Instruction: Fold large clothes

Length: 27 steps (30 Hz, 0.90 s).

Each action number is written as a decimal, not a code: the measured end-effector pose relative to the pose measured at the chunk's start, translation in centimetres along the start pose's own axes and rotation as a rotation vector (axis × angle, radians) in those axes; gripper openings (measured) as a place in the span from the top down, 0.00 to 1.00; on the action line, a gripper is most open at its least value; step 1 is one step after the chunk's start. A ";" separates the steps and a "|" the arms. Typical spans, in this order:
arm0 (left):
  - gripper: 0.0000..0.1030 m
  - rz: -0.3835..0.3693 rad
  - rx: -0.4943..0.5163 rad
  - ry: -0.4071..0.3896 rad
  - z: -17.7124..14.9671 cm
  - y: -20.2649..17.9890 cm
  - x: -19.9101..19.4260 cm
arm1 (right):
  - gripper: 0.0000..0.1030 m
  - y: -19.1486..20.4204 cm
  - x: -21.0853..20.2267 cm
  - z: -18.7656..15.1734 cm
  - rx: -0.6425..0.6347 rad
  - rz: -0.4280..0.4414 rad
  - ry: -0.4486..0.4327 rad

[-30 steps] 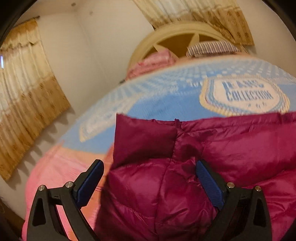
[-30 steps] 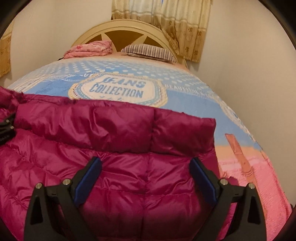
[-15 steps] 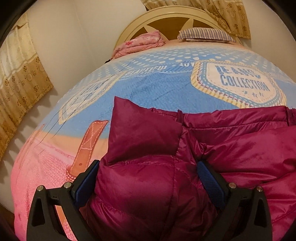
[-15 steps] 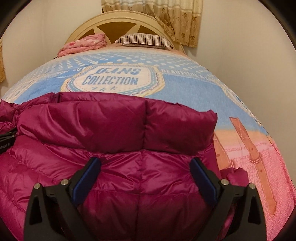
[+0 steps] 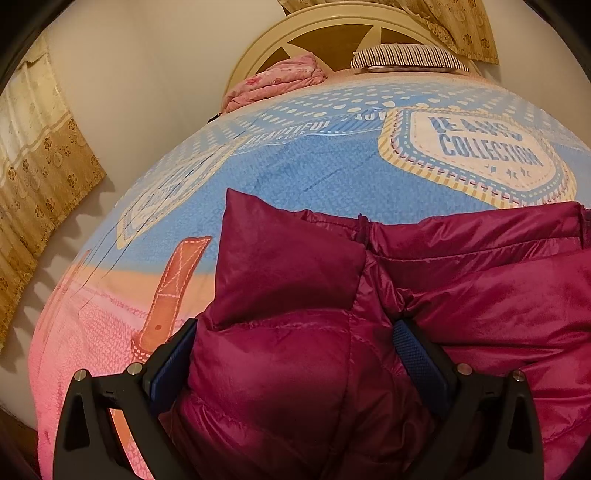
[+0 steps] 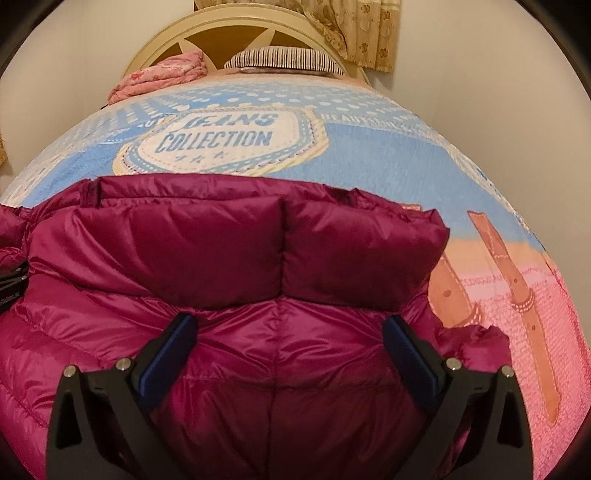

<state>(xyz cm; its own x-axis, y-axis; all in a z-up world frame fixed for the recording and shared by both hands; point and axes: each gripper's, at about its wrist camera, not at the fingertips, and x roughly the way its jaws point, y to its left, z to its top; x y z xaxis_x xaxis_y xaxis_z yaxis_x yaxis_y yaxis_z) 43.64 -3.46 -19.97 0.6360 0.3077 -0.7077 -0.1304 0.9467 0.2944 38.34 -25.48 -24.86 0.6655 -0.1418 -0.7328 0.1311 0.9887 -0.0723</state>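
Note:
A magenta quilted down jacket (image 5: 480, 295) lies spread across the near part of the bed, its puffy folded edge toward the headboard. My left gripper (image 5: 293, 332) is open, its blue-padded fingers straddling the jacket's left end, where a stiff flap stands up. In the right wrist view the same jacket (image 6: 221, 251) fills the lower half of the picture. My right gripper (image 6: 290, 323) is open too, with the fingers pressed against the padded fabric near the jacket's right end. Part of the left gripper's black body (image 6: 11, 284) shows at that view's left edge.
The bed cover (image 5: 314, 166) is blue and pink with a "Jeans Collection" badge. A striped pillow (image 6: 284, 59) and a folded pink blanket (image 6: 166, 74) lie by the cream headboard (image 6: 221, 33). Walls stand close on both sides, and a curtain (image 5: 37, 155) hangs at the left.
Both views have come down and levelled over the bed, and the jacket's far edge now rests on the cover. The finger spacing of both grippers looks the same throughout.

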 end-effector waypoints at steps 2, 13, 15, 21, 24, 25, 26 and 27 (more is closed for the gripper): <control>0.01 0.001 0.000 0.000 0.0 0.0 0.0 | 0.01 0.1 0.1 0.0 -0.001 -0.004 0.007; 0.01 0.003 0.001 -0.003 -0.1 0.0 0.0 | 0.01 0.0 0.7 0.2 0.004 -0.007 0.030; 0.01 0.003 0.001 -0.003 -0.1 0.0 0.0 | 0.01 0.0 0.7 0.2 0.002 -0.010 0.030; 0.01 0.025 0.022 -0.004 0.1 -0.2 -0.5 | 0.00 0.2 0.6 0.3 -0.006 -0.023 0.035; 0.01 -0.014 -0.014 -0.036 0.1 1.6 -3.5 | 0.03 0.9 -1.3 0.8 -0.049 -0.087 0.025; 0.01 -0.059 -0.040 -0.081 -0.1 2.8 -5.5 | 0.04 1.1 -2.5 0.9 -0.046 -0.091 -0.007; 0.01 -0.083 -0.047 -0.123 -0.4 3.7 -7.0 | 0.04 1.6 -4.7 0.9 -0.030 -0.063 -0.061; 0.01 -0.084 -0.046 -0.152 -0.8 4.3 -8.0 | 0.02 2.2 -5.9 1.0 -0.026 -0.040 -0.083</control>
<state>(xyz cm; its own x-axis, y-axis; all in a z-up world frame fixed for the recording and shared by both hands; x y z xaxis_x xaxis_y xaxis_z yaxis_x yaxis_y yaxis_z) 37.43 -1.81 -13.55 0.7535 0.2128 -0.6221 -0.1045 0.9729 0.2063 35.42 -22.54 -20.07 0.7189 -0.1838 -0.6703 0.1407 0.9829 -0.1186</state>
